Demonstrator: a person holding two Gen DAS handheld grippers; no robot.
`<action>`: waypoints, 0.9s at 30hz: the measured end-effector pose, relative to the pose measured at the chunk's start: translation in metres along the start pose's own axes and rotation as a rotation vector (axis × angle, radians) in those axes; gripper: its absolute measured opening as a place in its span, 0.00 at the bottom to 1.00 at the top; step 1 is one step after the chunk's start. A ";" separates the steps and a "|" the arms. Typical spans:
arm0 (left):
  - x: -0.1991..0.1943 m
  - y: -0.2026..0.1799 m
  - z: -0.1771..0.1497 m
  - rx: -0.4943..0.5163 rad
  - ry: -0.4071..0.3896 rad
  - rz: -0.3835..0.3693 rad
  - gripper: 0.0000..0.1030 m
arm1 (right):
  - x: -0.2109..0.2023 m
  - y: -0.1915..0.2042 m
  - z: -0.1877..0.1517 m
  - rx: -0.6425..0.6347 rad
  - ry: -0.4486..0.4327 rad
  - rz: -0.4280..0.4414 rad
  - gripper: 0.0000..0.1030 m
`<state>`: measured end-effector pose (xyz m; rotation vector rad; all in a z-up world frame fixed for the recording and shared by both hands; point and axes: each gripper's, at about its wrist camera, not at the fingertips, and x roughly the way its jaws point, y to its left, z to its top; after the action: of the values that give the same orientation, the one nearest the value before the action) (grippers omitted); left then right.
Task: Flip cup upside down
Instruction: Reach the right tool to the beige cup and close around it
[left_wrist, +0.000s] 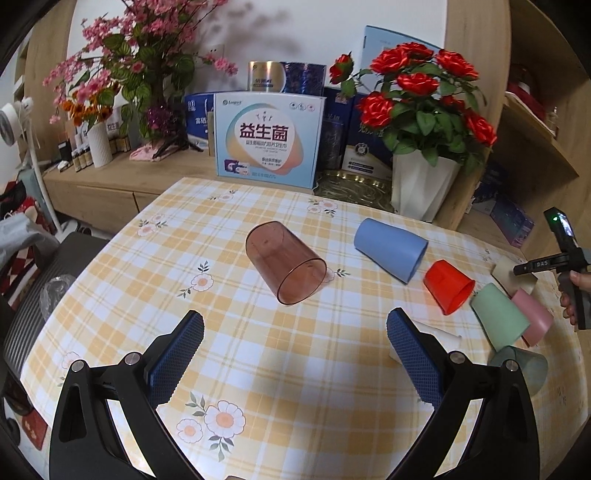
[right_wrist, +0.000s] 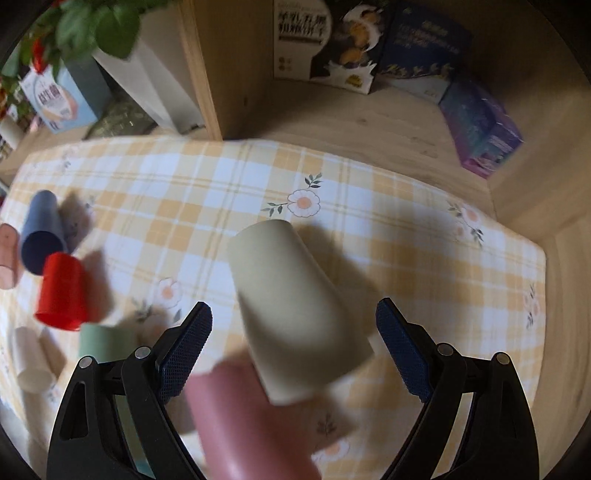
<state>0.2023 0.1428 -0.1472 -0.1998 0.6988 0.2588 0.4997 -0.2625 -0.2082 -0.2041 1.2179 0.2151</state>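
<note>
Several cups stand upside down on the checked tablecloth (left_wrist: 258, 350). In the left wrist view a clear brown cup (left_wrist: 284, 262) is ahead of my open, empty left gripper (left_wrist: 295, 332). A blue cup (left_wrist: 391, 249), a red cup (left_wrist: 448, 286), a green cup (left_wrist: 498, 317) and a pink cup (left_wrist: 533, 317) stand to its right. In the right wrist view a beige cup (right_wrist: 295, 310) stands upside down between and ahead of the fingers of my open right gripper (right_wrist: 293, 325). A pink cup (right_wrist: 247, 421) stands just below it. The view is blurred.
A white vase of red roses (left_wrist: 421, 184), printed boxes (left_wrist: 269, 140) and a gold tray (left_wrist: 351, 188) stand at the table's far edge. Wooden shelves with boxes (right_wrist: 480, 129) lie beyond the table on the right. A grey-green cup (left_wrist: 524, 365) stands near the right edge.
</note>
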 end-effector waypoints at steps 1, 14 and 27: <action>0.003 0.000 0.000 -0.006 0.005 -0.004 0.94 | 0.007 0.000 0.003 0.001 0.021 0.000 0.85; 0.016 0.001 -0.008 -0.030 0.044 -0.020 0.94 | 0.051 -0.011 0.016 0.104 0.179 0.003 0.83; 0.010 0.003 -0.011 -0.042 0.048 -0.039 0.94 | 0.013 -0.056 -0.007 0.273 0.054 0.050 0.65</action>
<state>0.2017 0.1441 -0.1624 -0.2597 0.7369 0.2317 0.5136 -0.3179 -0.2208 0.0583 1.2928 0.0855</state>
